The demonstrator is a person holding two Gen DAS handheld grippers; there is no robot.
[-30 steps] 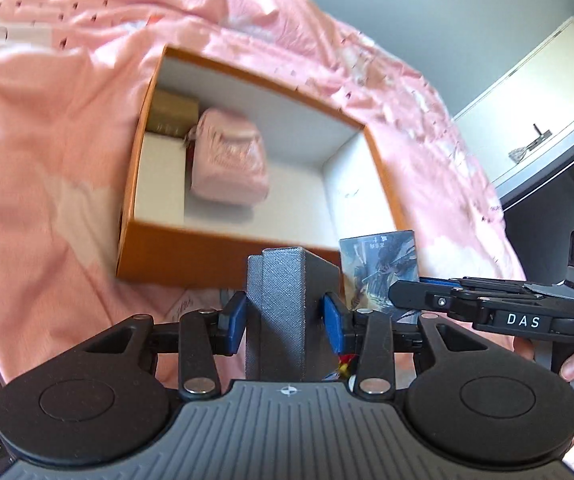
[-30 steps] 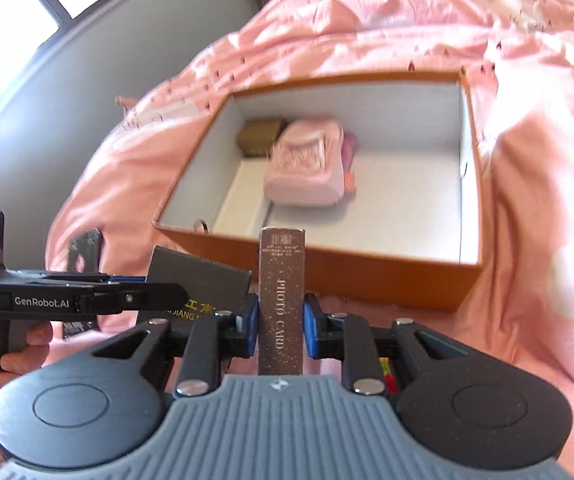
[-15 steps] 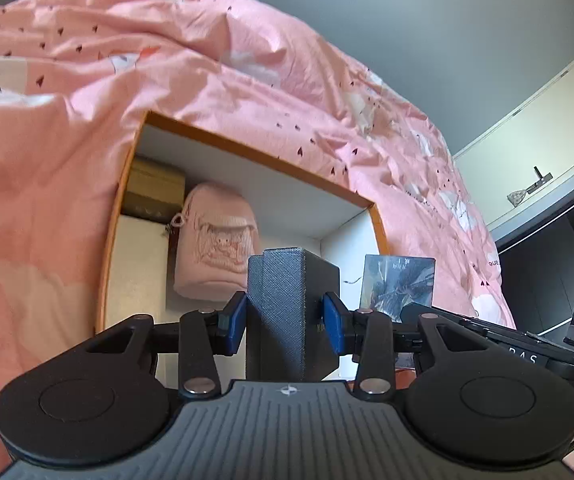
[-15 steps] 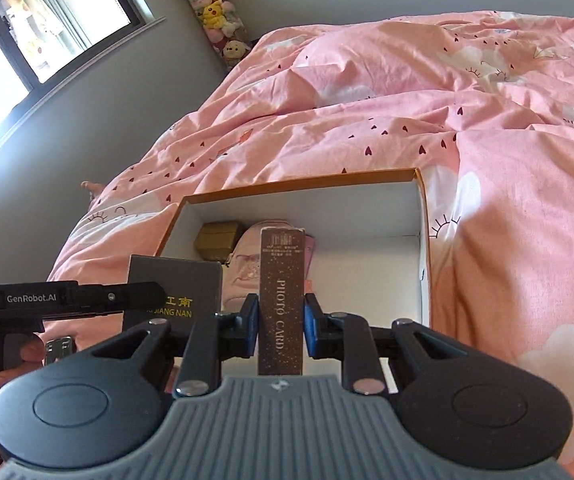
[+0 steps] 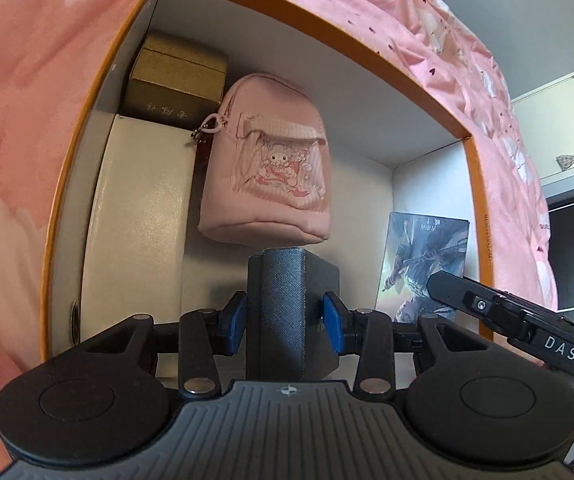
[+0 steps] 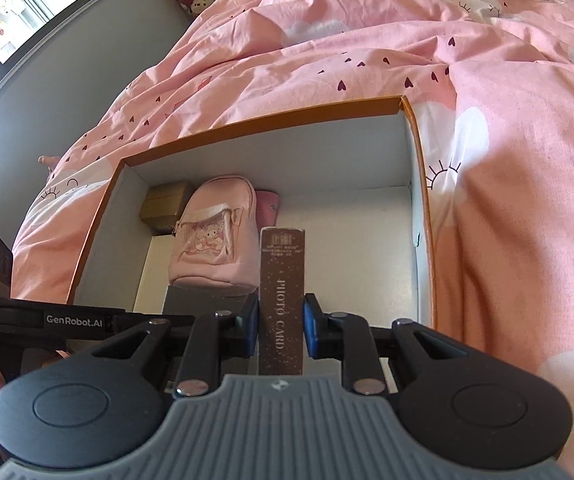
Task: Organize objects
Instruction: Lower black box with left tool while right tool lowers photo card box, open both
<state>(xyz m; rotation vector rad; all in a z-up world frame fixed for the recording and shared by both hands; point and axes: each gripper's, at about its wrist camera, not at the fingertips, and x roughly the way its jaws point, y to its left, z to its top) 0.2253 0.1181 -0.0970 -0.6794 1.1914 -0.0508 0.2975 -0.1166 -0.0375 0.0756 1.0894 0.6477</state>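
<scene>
My left gripper [image 5: 285,318] is shut on a dark grey textured box [image 5: 283,300], held upright inside the orange box [image 5: 99,92], just in front of the pink mini backpack [image 5: 271,172]. My right gripper [image 6: 277,330] is shut on a brown photo card box [image 6: 281,280], held over the orange box [image 6: 421,184] to the right of the backpack [image 6: 215,232]. The photo card box's picture face [image 5: 423,256] shows in the left wrist view. The grey box [image 6: 203,300] shows in the right wrist view.
A gold-brown box [image 5: 175,76] sits in the orange box's far left corner, on a cream flat box [image 5: 143,208]. A pink item [image 6: 267,204] lies behind the backpack. Pink bedding [image 6: 407,40] surrounds the box. White floor [image 6: 367,240] shows at right.
Both grippers have moved forward and down over the near wall into the orange box, still holding their boxes. The backpack and gold box now look much closer.
</scene>
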